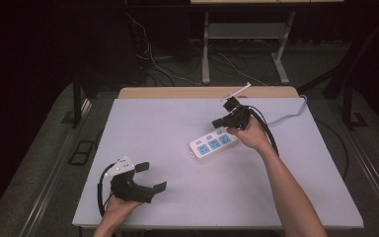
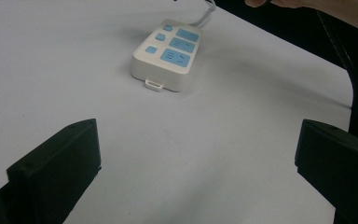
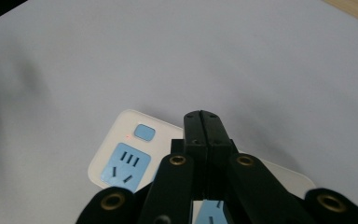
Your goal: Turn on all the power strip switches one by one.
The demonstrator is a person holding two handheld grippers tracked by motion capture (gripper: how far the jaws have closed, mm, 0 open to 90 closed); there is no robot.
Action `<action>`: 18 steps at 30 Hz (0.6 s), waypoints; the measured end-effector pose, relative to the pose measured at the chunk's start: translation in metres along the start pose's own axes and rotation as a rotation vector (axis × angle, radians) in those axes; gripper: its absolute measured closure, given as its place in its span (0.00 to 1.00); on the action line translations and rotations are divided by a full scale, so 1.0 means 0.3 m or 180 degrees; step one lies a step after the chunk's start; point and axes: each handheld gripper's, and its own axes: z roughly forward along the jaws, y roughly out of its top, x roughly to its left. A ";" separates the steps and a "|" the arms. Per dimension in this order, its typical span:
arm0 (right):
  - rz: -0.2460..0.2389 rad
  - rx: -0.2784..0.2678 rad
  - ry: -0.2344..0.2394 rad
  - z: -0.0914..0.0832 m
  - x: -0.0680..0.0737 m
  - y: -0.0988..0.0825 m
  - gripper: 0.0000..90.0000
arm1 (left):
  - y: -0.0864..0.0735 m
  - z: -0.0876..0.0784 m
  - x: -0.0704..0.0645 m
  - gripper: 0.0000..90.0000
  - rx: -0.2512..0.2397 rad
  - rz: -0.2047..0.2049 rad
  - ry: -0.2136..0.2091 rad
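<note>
A white power strip with blue sockets and blue buttons lies near the middle of the white table. My right gripper hovers just above its far end, jaws pressed together with nothing between them. In the right gripper view the shut jaw tips hang over the power strip, next to a blue button. My left gripper rests at the near left of the table, jaws wide apart and empty. The left gripper view has the power strip lying ahead between the spread jaws.
The strip's white cable runs off the table's right far corner. A wooden edge borders the far side of the table. Dark floor with cables and a desk frame lies beyond.
</note>
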 end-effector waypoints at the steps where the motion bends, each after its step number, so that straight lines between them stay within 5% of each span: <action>1: 0.0000 0.0000 0.0000 0.000 0.000 0.000 1.00 | 0.000 0.000 0.000 0.00 -0.0001 0.0003 0.0001; 9: 0.0072 0.0004 -0.0009 -0.001 -0.055 -0.015 1.00 | 0.000 -0.002 0.001 0.00 -0.0011 -0.0005 0.0010; 18: 0.0069 0.0201 0.0021 0.054 -0.079 -0.036 1.00 | 0.000 -0.004 0.004 0.00 -0.0015 -0.0007 0.0013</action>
